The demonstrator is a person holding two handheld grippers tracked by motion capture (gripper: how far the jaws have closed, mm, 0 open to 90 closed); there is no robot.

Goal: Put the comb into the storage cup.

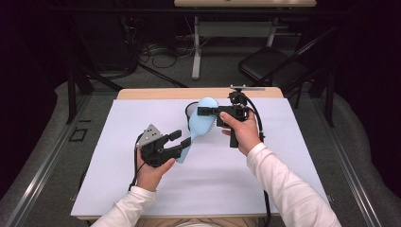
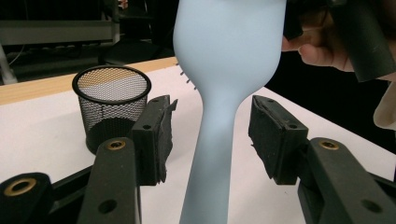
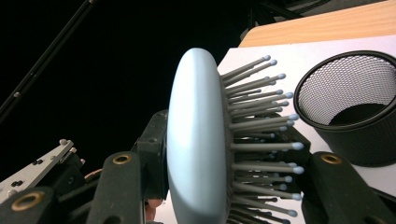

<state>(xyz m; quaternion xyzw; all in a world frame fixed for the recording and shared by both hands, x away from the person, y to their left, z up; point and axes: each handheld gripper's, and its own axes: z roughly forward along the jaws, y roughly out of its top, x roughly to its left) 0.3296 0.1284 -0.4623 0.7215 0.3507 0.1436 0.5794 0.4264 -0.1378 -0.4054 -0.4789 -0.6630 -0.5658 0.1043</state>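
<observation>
Hairbrush (image 3: 198, 140), pale blue, oval head, grey ball-tipped bristles

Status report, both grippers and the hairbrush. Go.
Right gripper shut on hairbrush head. Left gripper open around its handle. Mesh cup behind, nothing in the way.

Pale blue hairbrush (image 1: 200, 124) held above the table

Its bristled head sits beside the black mesh cup (image 2: 112, 105), handle slanting away from it.

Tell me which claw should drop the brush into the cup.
Right, probably. The right claw clamps the pale blue plastic hairbrush beside the black mesh cup; the left claw stands open around its handle.
</observation>
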